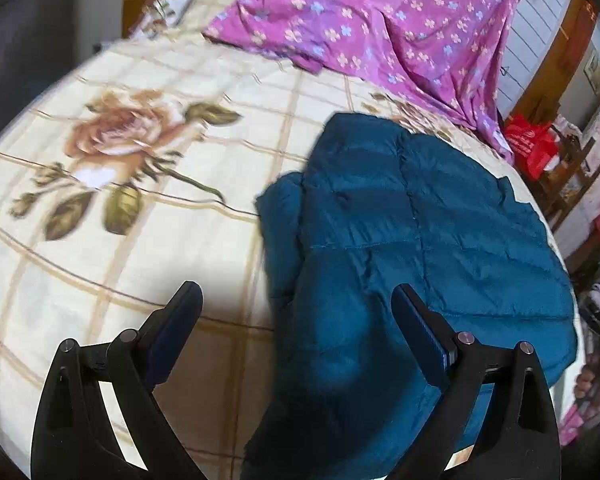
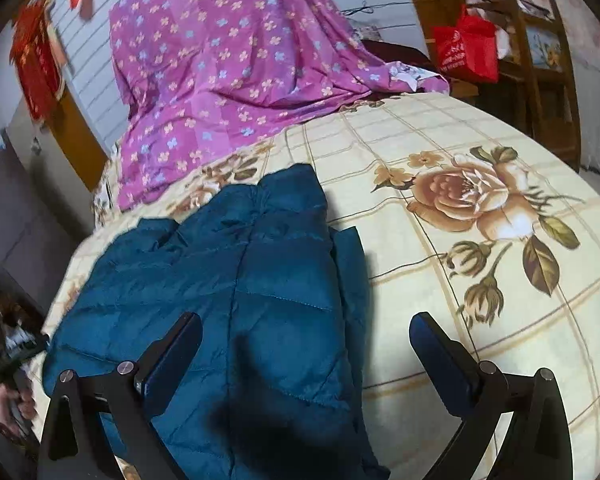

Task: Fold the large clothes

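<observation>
Cream bedding [image 1: 148, 240] printed with brown roses and a tan grid covers the bed under both my cameras. On it lies the teal quilted jacket [image 1: 400, 240], bunched into a long heap; I see it again from the other side [image 2: 228, 280]. Its long axis runs away from me toward the head of the bed, the far end narrowing to a rounded edge near the purple floral sheet [image 1: 380, 20].

My left gripper [image 1: 296, 300] hangs with fingers spread wide, holding nothing; the right-hand finger [image 1: 420, 328] sits over the jacket, the other over bare bedding. Whether either touches the fabric I cannot tell. My right gripper [image 2: 306, 332] is likewise wide apart and empty, its left-hand finger [image 2: 172, 360] over the jacket, the other above the bedding.

Sleeves and collar are hard to make out in the folds, and the jacket's near end is cut off by the lower frame edge and my finger mounts. A red bag [image 2: 466, 50] sits on wooden furniture beyond the bed.
</observation>
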{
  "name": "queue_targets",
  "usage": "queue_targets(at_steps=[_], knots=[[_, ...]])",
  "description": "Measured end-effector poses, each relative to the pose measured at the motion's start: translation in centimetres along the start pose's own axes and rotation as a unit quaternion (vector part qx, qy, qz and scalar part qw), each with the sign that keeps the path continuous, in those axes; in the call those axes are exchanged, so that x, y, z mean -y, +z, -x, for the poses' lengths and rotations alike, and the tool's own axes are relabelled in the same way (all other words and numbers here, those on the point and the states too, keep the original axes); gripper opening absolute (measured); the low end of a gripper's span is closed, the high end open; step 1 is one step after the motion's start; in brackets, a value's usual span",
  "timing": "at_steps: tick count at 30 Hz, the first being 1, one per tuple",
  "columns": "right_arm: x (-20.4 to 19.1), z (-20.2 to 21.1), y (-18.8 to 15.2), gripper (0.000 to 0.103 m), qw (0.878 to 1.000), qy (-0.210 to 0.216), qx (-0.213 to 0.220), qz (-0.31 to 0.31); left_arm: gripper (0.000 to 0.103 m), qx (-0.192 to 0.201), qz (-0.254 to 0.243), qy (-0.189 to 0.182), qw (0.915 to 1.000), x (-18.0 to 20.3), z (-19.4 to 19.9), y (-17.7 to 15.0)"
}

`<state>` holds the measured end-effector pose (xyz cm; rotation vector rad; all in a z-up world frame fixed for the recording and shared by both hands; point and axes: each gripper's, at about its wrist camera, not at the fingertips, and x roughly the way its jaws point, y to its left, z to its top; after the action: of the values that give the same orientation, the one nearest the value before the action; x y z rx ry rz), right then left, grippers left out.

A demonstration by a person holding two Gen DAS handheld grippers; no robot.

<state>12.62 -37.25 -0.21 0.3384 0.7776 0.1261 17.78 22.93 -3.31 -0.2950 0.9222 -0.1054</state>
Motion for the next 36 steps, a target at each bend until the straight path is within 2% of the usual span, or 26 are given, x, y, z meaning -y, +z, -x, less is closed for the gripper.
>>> queue_targets(at_steps=[5, 9, 13, 16, 20, 24, 26, 28, 29, 30, 31, 32, 33, 34, 35, 36], knots=[[-1.3, -1.7, 0.1, 0.103, 0.999, -0.014, -0.015, 0.05, 0.096, -0.035, 0.022, -0.018, 0.999, -0.3, -2.3, 1.4], [-1.2, -3.2, 0.1, 0.103, 0.997, -0.031, -0.034, 0.068, 0.096, -0.071, 0.029, -0.014, 0.9969, -0.5, -4.6, 1.7], [-0.1, -4.4, 0.1, 0.103, 0.996, -0.037, -0.051, 0.059, 0.103, -0.085, 0.027, -0.012, 0.9959, -0.7, -5.3, 1.9], [1.3, -5.1, 0.4, 0.103, 0.997, -0.041, -0.063, 0.033, 0.103, -0.092, 0.03, -0.027, 0.995, -1.2, -6.1, 2.0], [3.9, -6.9, 0.4, 0.103, 0.994, 0.021, -0.097, -0.032, 0.103, -0.084, 0.007, -0.024, 0.9961, -0.7, -6.3, 2.0], [4.9, -7.7, 0.3, 0.103, 0.992, 0.081, -0.089, -0.047, 0.103, -0.075, 0.006, -0.037, 0.9965, -0.7, -6.5, 2.3], [5.0, -8.2, 0.2, 0.103, 0.986, 0.127, -0.091, -0.052, 0.103, -0.073, 0.013, -0.063, 0.9952, -0.7, -6.7, 2.5], [4.8, -9.0, -0.1, 0.103, 0.968, 0.22, -0.107, -0.059, 0.102, -0.077, 0.016, -0.103, 0.9916, -0.4, -6.9, 2.6], [4.3, -9.1, -0.4, 0.103, 0.966, 0.232, -0.109, -0.041, 0.102, -0.079, 0.015, -0.119, 0.9897, -0.1, -7.0, 2.5], [3.6, -9.3, -0.6, 0.103, 0.967, 0.226, -0.114, -0.013, 0.099, -0.079, 0.007, -0.118, 0.9898, 0.3, -7.0, 2.5], [3.3, -9.3, -0.7, 0.103, 0.968, 0.221, -0.115, -0.001, 0.087, -0.074, -0.005, -0.112, 0.9909, 0.8, -6.9, 2.4], [3.3, -9.4, -0.7, 0.103, 0.968, 0.222, -0.114, -0.002, 0.073, -0.076, -0.007, -0.121, 0.9897, 1.1, -6.9, 2.4], [3.5, -9.5, -0.8, 0.102, 0.967, 0.228, -0.111, -0.011, 0.066, -0.071, 0.002, -0.127, 0.9894, 1.0, -6.8, 2.4], [3.7, -9.5, -0.9, 0.098, 0.967, 0.229, -0.107, -0.016, 0.05, -0.068, 0.009, -0.137, 0.9882, 1.0, -6.5, 2.4], [3.8, -9.5, -0.9, 0.086, 0.966, 0.234, -0.105, -0.019, 0.039, -0.065, 0.009, -0.14, 0.9879, 1.1, -6.2, 2.5], [3.6, -9.4, -1.0, 0.076, 0.966, 0.24, -0.1, -0.014, 0.035, -0.059, -0.002, -0.133, 0.9893, 1.7, -5.6, 2.6]])
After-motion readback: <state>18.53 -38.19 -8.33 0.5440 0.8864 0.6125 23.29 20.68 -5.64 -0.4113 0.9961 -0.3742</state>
